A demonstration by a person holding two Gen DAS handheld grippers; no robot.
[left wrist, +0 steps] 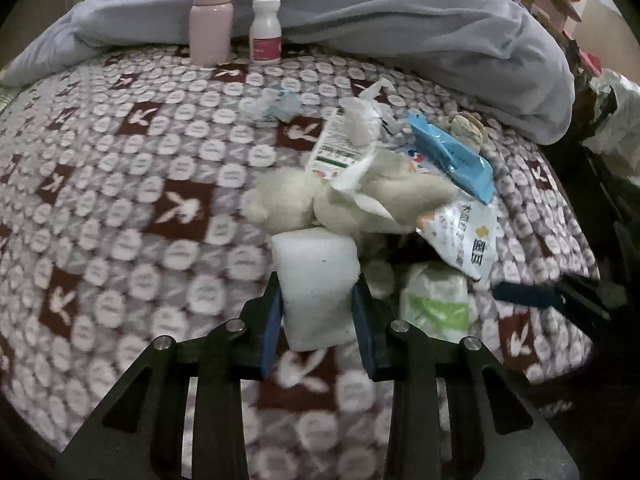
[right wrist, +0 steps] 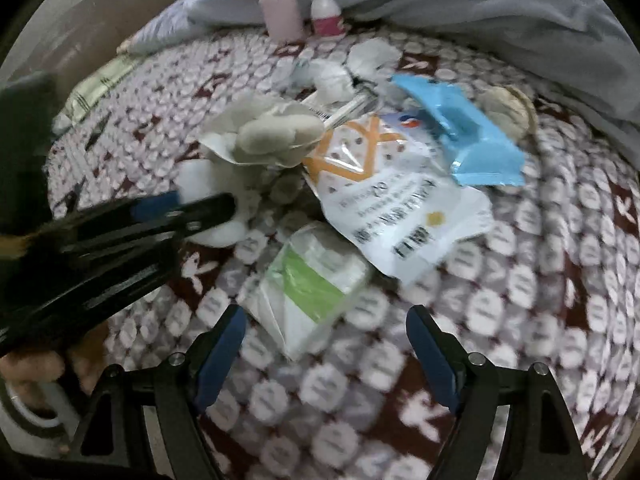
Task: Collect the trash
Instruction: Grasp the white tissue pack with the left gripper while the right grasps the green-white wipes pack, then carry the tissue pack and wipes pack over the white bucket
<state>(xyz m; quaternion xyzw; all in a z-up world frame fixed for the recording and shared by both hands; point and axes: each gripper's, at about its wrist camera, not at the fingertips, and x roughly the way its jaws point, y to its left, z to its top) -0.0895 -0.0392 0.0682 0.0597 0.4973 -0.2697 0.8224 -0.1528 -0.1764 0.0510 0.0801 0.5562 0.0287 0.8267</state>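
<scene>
Two claws work over the bed (left wrist: 120,200): the left claw (left wrist: 318,300) is clamped on a white foam block (left wrist: 318,284), whose long axis runs straight ahead along the fingers, at the near edge of the trash pile. The right claw (right wrist: 326,348) hangs spread wide with nothing between its fingers, just short of a white-and-green packet (right wrist: 312,280) lying flat, its long axis slanting away to the right. Only the right view shows the left claw from the side; the left view alone shows the block's full face. A blue wrapper (left wrist: 452,156) and a white printed pouch (right wrist: 400,208) lie beyond.
</scene>
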